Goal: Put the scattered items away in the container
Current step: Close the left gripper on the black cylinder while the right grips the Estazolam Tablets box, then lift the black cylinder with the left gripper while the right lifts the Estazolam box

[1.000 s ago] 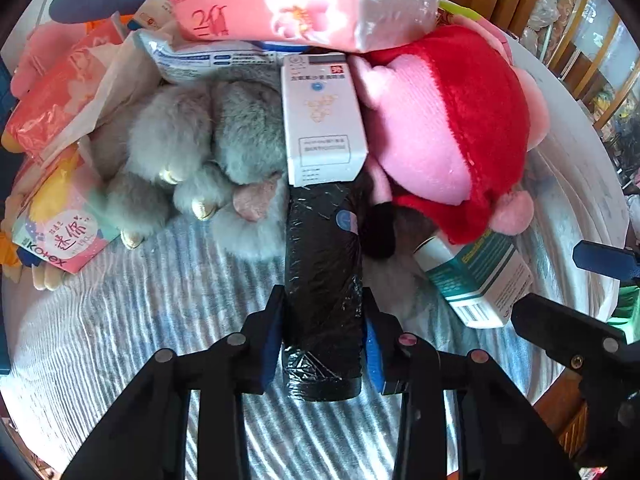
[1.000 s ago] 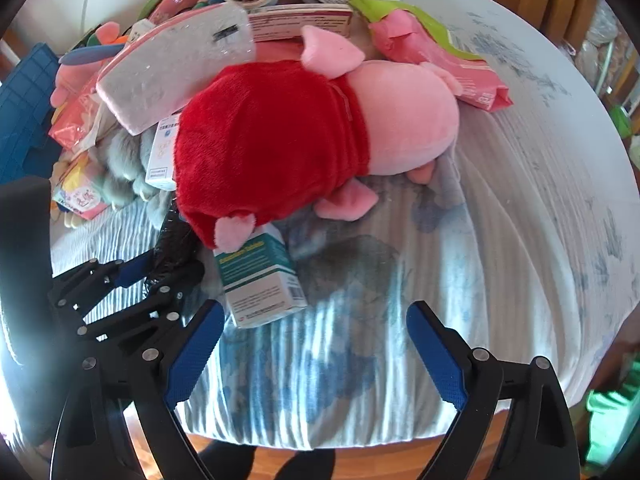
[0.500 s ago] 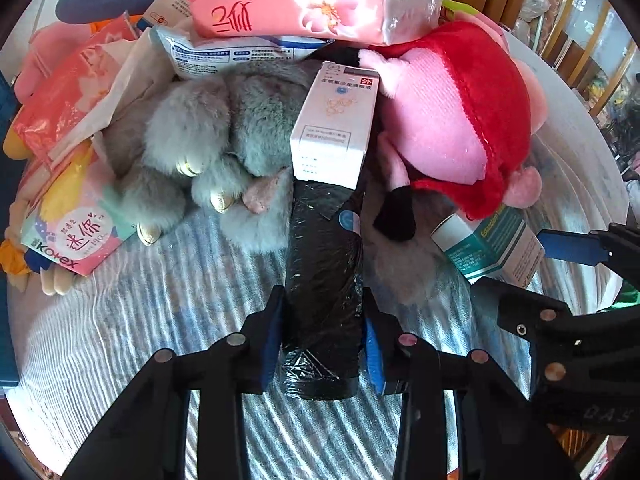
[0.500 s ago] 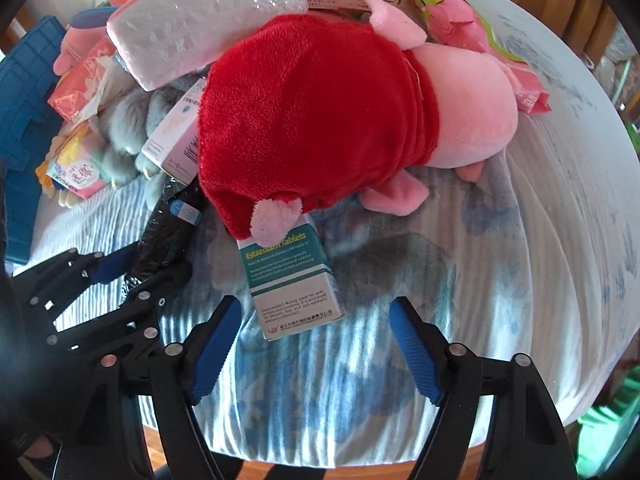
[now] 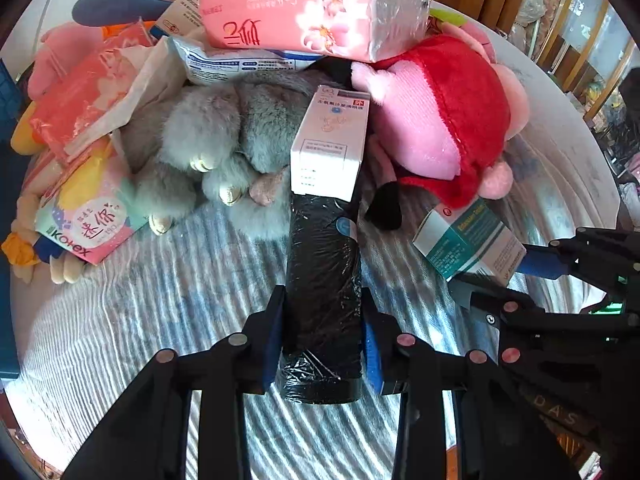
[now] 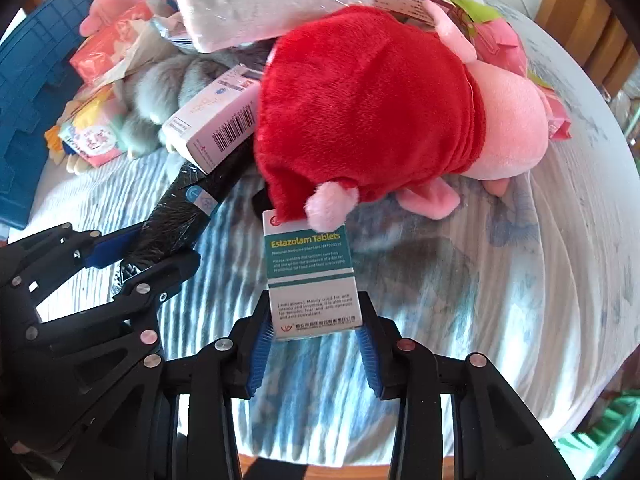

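Note:
My left gripper (image 5: 322,336) is shut on a black plastic-wrapped roll (image 5: 322,280) lying on the striped cloth; the roll's far end is under a white medicine box (image 5: 330,146). The roll also shows in the right wrist view (image 6: 180,224). My right gripper (image 6: 316,332) has closed on a green-and-white tablet box (image 6: 310,276), whose far end is tucked under a red-and-pink plush pig (image 6: 380,112). The tablet box (image 5: 468,240) and the right gripper's fingers (image 5: 540,264) also show at the right of the left wrist view.
A grey plush toy (image 5: 208,148), a pink tissue pack (image 5: 316,8), pink pad packs (image 5: 84,216) and other packets are piled behind. A blue crate (image 6: 28,92) stands at the left. The cloth-covered round table edge (image 6: 580,320) curves off to the right.
My right gripper moved in toward the tablet box and its fingers closed from wide open onto the box's sides. My left gripper stayed shut on the black roll.

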The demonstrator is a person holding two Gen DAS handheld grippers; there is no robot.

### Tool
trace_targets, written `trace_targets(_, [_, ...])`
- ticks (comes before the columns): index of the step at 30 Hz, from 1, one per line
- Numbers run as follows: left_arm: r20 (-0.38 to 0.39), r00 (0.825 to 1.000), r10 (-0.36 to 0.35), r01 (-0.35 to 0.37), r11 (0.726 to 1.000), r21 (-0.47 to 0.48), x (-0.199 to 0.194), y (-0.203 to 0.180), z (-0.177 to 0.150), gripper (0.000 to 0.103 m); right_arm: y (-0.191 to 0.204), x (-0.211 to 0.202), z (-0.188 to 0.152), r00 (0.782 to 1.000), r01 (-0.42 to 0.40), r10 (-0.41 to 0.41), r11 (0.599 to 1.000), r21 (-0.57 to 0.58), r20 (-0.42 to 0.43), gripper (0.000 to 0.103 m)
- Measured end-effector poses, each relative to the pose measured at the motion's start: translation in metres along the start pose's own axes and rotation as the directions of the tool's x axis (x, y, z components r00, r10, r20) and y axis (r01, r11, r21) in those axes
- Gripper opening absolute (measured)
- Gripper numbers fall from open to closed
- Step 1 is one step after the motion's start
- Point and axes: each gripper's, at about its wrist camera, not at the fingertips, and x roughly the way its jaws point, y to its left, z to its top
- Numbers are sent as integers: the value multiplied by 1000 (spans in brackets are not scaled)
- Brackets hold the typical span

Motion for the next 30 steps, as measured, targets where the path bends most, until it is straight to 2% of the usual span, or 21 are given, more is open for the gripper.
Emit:
trace_targets(6, [34, 999, 16, -15, 1000, -26, -30, 11, -11, 33, 10, -16, 2, 1000, -16, 17, 1000, -25, 27, 36])
trace_targets(11, [-14, 1000, 26, -26, 999, -24, -16, 11, -19, 34, 6, 3, 4, 1000, -24, 24, 1000, -20, -11, 37])
trace_targets(13, [-27, 999, 41, -41, 999, -2, -12, 7, -20, 34, 5, 8, 3, 1000, -20, 20, 1000, -19, -24, 42])
trace_targets(16, [-12, 997, 72, -72, 997, 39, -15, 0, -17, 34, 4, 8, 5, 1000, -8, 8, 1000, -21, -21, 62])
trace_targets(17, [5, 997, 77, -78, 996, 45, -19, -1, -14, 34, 3, 7, 6, 1000, -4, 4, 1000, -19, -14, 63])
trace_targets(20, [30, 998, 52, -53, 998, 28, -28, 5, -4, 36, -1, 2, 9, 1000, -16, 16, 1000, 1, 4, 64])
trace_targets(24, [20, 999, 31, -31, 999, -8, -29, 20, 2, 39, -2, 6, 14, 1000, -24, 24, 1000, 9, 6, 61])
trace_targets(27, [9, 999, -33, 33, 998, -52, -31, 31, -4, 41, -3, 10, 14, 1000, -22, 22, 999, 25, 6, 52])
trace_targets(30, [-3, 997, -80, 80, 994, -76, -33, 32, -8, 41, -3, 10, 15, 1000, -24, 24, 999, 31, 9, 53])
